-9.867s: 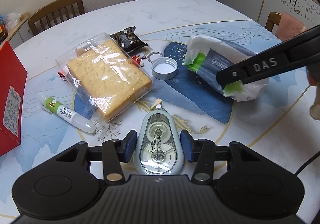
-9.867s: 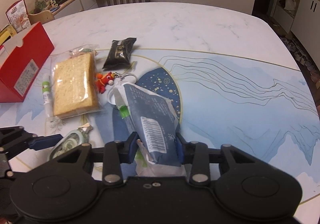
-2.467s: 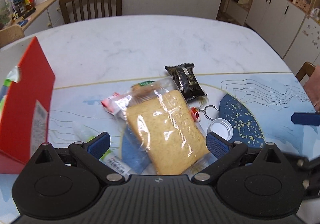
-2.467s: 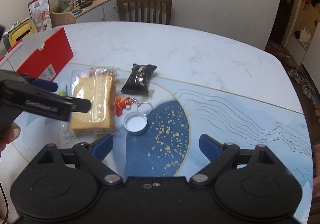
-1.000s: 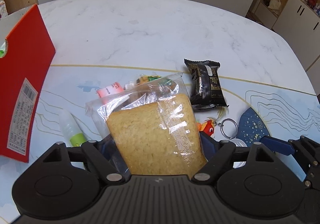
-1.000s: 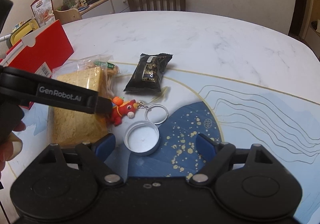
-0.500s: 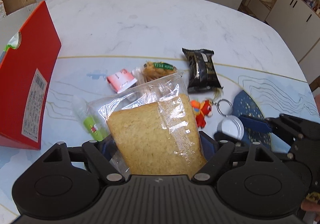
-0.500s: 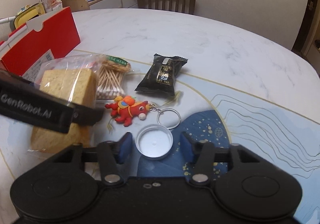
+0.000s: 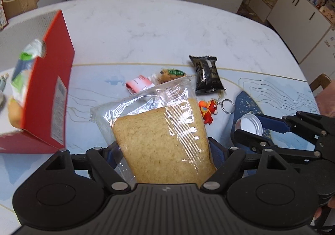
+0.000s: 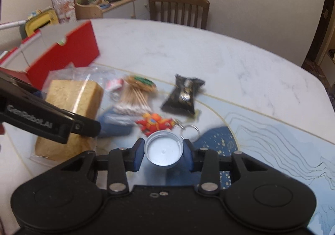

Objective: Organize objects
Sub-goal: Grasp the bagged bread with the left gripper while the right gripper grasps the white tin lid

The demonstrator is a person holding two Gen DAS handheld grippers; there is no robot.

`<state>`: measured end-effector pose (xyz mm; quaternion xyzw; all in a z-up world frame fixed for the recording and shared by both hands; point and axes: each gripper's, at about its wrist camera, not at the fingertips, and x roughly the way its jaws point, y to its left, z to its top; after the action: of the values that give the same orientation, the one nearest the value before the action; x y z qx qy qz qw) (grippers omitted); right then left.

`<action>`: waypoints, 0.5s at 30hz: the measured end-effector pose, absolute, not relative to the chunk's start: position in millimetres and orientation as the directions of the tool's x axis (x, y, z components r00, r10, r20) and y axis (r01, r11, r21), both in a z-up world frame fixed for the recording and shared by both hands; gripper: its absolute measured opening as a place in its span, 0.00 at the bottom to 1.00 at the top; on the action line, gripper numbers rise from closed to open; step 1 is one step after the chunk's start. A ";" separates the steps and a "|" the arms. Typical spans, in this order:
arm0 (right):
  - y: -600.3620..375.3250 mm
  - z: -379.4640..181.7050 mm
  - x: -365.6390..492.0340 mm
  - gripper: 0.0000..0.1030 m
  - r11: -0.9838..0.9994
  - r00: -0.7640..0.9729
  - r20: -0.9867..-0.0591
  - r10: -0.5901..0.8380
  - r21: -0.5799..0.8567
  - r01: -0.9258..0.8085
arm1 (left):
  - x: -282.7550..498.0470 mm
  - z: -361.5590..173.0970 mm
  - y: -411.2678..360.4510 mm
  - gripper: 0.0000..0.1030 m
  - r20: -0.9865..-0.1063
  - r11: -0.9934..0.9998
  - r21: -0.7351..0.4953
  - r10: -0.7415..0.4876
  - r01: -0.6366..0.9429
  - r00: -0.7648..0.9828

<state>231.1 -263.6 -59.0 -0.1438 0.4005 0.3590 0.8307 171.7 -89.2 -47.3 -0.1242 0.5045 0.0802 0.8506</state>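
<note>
Held the bagged bread (image 9: 165, 142) tight in the left gripper (image 9: 163, 155), long side pointing away, with the red box (image 9: 48, 96) close by at the table's left edge. Kept closing the right gripper (image 10: 163, 154) on the white cap (image 10: 163, 151), farther from that box.

Left gripper (image 9: 163, 151): I am seeing black plastic, blue pads, silver screws, white "GenRobot.AI" lettering.
Right gripper (image 10: 163, 154): I am seeing black plastic, blue pads, round screws.

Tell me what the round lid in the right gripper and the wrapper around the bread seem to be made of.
Round lid: looks like thin metal, silvery ribbed outer wall with a smooth white inside; could be plastic-lined.
Bread wrapper: clear glossy plastic film, judging by its glare, creases and the bread visible through it.
</note>
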 end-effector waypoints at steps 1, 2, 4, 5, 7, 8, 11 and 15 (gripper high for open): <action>-262.4 -52.4 228.1 0.37 0.699 0.423 -0.762 0.490 0.053 -0.714 | 168.8 -41.9 -86.6 0.80 -0.874 0.959 -0.134 0.004 -0.250 0.485; -261.1 -45.9 225.2 0.37 0.696 0.424 -0.756 0.499 0.058 -0.716 | 165.8 -36.2 -83.8 0.80 -0.871 0.961 -0.136 0.001 -0.242 0.492; -257.5 -34.0 220.3 0.37 0.691 0.420 -0.748 0.514 0.071 -0.719 | 159.9 -25.2 -77.6 0.80 -0.864 0.965 -0.140 -0.008 -0.224 0.503; -254.8 -28.2 217.5 0.37 0.688 0.419 -0.744 0.520 0.075 -0.722 | 156.7 -19.6 -73.5 0.80 -0.860 0.966 -0.142 -0.013 -0.216 0.510; -248.3 -17.5 211.0 0.37 0.683 0.424 -0.736 0.528 0.070 -0.727 | 150.8 -8.7 -65.4 0.80 -0.853 0.969 -0.146 -0.020 -0.202 0.522; -244.4 -12.5 208.2 0.37 0.679 0.424 -0.733 0.532 0.070 -0.731 | 147.8 -3.3 -60.8 0.80 -0.848 0.970 -0.148 -0.024 -0.194 0.529; -231.4 0.6 200.8 0.37 0.668 0.428 -0.721 0.545 0.064 -0.741 | 139.3 11.1 -43.9 0.80 -0.835 0.971 -0.155 -0.029 -0.184 0.549; -208.8 13.2 190.0 0.37 0.647 0.433 -0.713 0.551 0.037 -0.762 | 128.5 25.1 -14.3 0.80 -0.823 0.967 -0.164 -0.025 -0.196 0.567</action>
<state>190.0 -208.8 13.2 -0.1469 0.3584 0.3936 0.8337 128.5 -14.3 25.1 -0.1191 0.4626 0.0487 0.8772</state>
